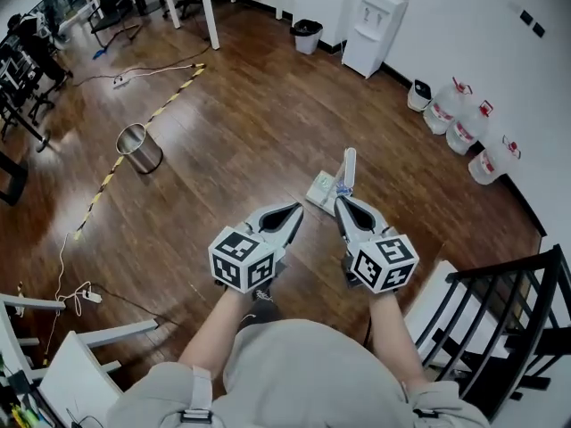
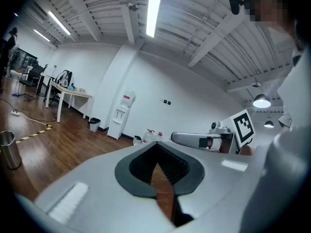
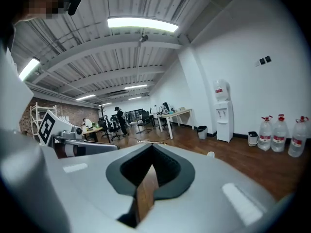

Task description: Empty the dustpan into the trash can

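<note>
The left claw [image 1: 297, 209] and right claw [image 1: 340, 200] are both closed tight, holding nothing. The dustpan [image 1: 323, 191] lies mid-frame, just above them. The shiny trash can [image 1: 138, 148] stands at middle left.

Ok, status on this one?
Left claw and right claw shut, empty. Dustpan on floor ahead of right claw, not gripped. Trash can far left, striped strip beside it.

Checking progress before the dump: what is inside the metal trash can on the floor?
The metal trash can stands upright with its top open. Only the rim and some grey inner wall show. The bottom is hidden by the can's own side, so its contents cannot be told.
</note>
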Demonstrator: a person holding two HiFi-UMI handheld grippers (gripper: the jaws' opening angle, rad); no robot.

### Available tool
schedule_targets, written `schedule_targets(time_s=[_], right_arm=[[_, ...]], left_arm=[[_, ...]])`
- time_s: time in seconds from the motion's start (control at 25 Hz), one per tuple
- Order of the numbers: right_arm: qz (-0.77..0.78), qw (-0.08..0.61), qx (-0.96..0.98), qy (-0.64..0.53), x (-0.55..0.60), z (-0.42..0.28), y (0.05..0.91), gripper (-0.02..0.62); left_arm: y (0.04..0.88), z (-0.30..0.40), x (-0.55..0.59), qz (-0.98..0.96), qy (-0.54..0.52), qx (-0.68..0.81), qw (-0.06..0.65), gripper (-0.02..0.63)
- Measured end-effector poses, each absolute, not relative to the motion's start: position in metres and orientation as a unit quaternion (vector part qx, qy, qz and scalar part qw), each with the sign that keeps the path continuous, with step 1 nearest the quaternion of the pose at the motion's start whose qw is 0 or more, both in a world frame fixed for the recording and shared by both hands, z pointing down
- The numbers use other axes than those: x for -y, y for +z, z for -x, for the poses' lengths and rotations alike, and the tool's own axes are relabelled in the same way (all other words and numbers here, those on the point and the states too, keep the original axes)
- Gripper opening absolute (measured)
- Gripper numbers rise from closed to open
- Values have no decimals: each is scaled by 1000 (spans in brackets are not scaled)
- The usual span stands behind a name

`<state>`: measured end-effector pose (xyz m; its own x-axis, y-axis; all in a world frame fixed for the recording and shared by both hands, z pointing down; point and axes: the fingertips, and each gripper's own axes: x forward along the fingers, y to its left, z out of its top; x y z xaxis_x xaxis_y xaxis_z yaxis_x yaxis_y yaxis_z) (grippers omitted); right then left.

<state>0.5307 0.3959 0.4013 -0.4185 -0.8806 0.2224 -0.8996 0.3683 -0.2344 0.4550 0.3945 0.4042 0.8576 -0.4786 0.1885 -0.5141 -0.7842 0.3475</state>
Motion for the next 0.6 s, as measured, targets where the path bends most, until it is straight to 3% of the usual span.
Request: schedule_targets(time_s=[0.24,0.6], right_arm=[[-589,36,790,167,-336,-504,409,-2],[-613,42,766,192,-254,-513,436,-2]], left_arm=[[408,-426,-318,-955,52,215,197,-3],[428,-436,-231,-958,73,185,207,-3]])
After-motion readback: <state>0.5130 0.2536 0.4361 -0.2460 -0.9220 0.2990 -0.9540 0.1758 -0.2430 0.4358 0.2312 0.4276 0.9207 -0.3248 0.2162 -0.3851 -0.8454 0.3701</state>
